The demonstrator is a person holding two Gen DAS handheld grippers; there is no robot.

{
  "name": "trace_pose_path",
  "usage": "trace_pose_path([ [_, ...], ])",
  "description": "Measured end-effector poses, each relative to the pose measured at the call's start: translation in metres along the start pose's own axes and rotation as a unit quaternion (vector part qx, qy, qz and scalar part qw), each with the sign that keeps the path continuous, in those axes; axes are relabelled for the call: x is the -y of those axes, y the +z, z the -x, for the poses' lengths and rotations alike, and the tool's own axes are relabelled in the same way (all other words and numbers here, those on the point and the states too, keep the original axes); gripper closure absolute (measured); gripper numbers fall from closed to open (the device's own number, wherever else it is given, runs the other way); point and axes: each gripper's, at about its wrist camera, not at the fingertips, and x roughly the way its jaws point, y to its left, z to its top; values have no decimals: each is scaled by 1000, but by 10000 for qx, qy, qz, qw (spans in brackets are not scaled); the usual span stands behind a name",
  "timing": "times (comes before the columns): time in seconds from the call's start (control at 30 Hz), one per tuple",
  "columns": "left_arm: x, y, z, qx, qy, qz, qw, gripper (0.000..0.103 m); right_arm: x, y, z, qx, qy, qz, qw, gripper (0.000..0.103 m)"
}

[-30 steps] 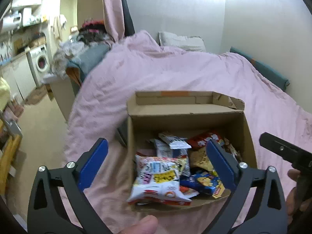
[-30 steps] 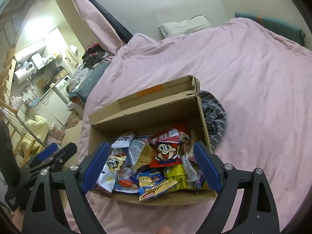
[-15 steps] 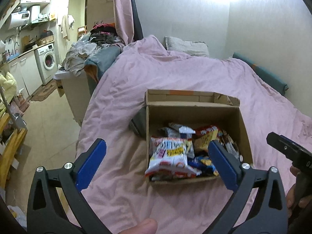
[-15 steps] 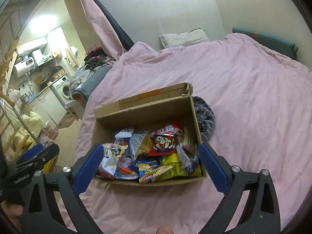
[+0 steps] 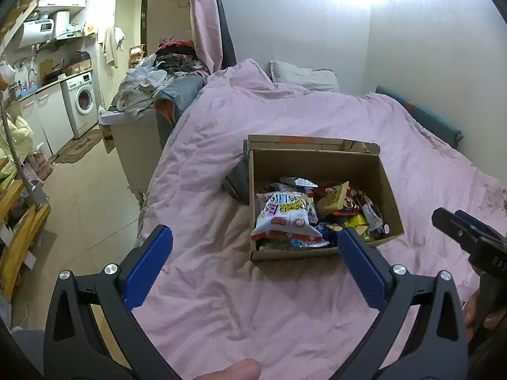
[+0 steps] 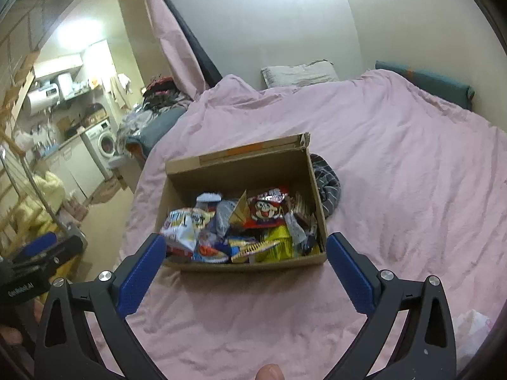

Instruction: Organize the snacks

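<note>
Both claws stand released with nothing between their blue pads: my right claw (image 6: 245, 262) spread wide, my left claw (image 5: 255, 262) likewise spread. Neither touches anything. The snacks (image 6: 240, 224) sit heaped in an open cardboard box (image 6: 236, 171) on the pink bed (image 6: 412, 174), ahead of and below both claws, with a strip of bare cover between my pads and the box's near wall.

From the right claw the box lies almost dead ahead, its near wall spanning the gap between the pads, its long side running across my view. From the left claw the same box (image 5: 320, 161) sits ahead but off to the right, so I judge the right claw the better placed for a straight reach. A white bag (image 5: 285, 218) tops the pile at the box's left end, a red packet with a cartoon face (image 6: 267, 209) lies nearer the middle. Any pick means going forward and down over the near wall.
</note>
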Motion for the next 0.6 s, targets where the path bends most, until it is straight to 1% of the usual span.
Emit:
trace_pose_path([
  [0.17, -6, -8, 3, 52, 1, 134, 9999, 0, -7, -13, 3, -23, -50, 120, 9999, 0],
  [0.37, -4, -11, -2, 69, 100, 129, 9998, 0, -12, -18, 0, 79, -126, 245, 9996, 0],
  [0.6, -1, -13, -7, -47, 107, 103, 9999, 0, -8, -18, -12, -78, -215, 116, 9997, 0],
])
